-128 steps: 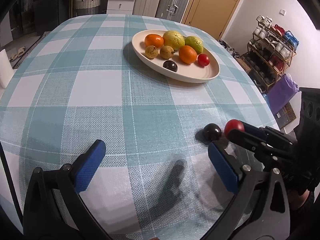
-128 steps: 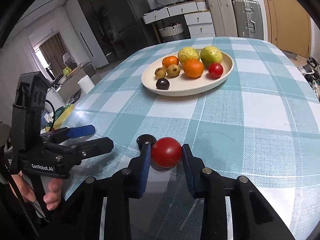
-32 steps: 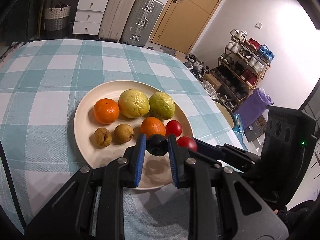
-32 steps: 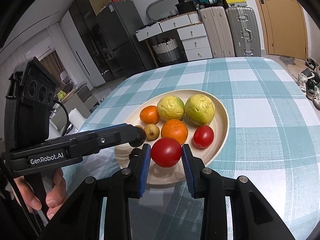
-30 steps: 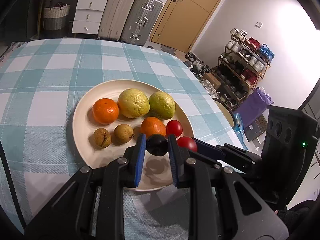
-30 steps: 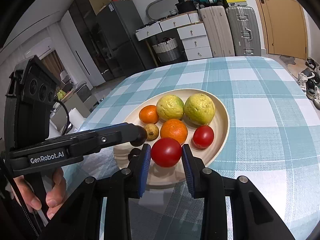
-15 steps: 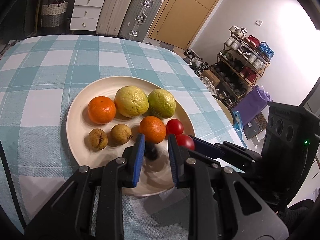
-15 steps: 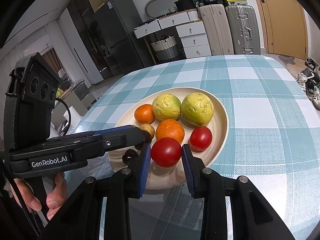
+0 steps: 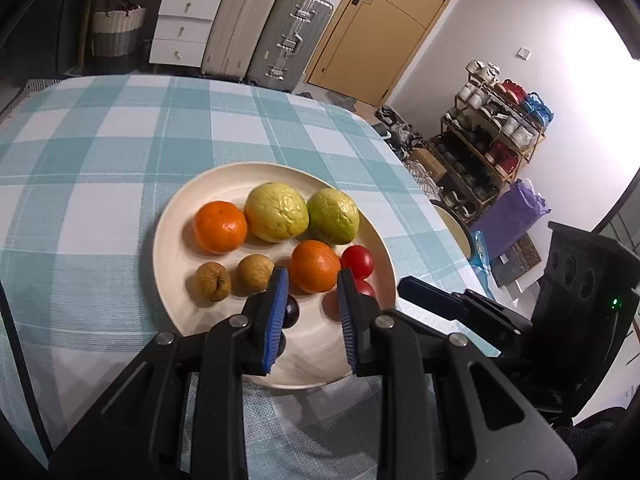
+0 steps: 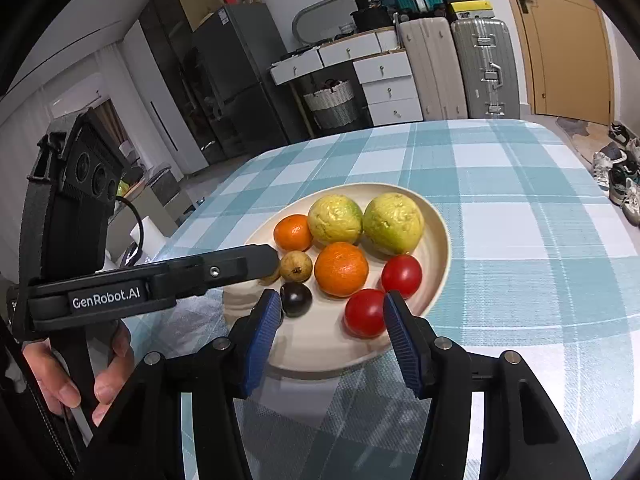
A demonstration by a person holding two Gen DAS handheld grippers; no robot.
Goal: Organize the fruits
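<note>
A cream plate (image 9: 172,220) (image 10: 442,240) holds two oranges, two green-yellow guavas, two small brown fruits, tomatoes and a dark plum. My left gripper (image 9: 313,276) hovers over the plate's near side, its jaws narrowly open with nothing between the pads. The dark plum (image 9: 292,310) (image 10: 296,299) lies on the plate, half hidden by the left finger. My right gripper (image 10: 330,296) stands over the plate's near rim with its jaws opening. A red tomato (image 10: 365,313) rests on the plate between them, close to the right pad. A second tomato (image 10: 401,276) sits just behind.
The plate is on a teal-and-white checked tablecloth (image 9: 100,168). A hand (image 10: 80,380) holds the left gripper's handle (image 10: 104,298), which reaches across in front of the brown fruits. Suitcases, drawers and a door stand beyond the table, and a shoe rack (image 9: 500,132) to the right.
The left jaws let go of the dark plum, which dropped onto the plate. The right jaws spread and the tomato now sits on the plate. Both grippers stayed in place.
</note>
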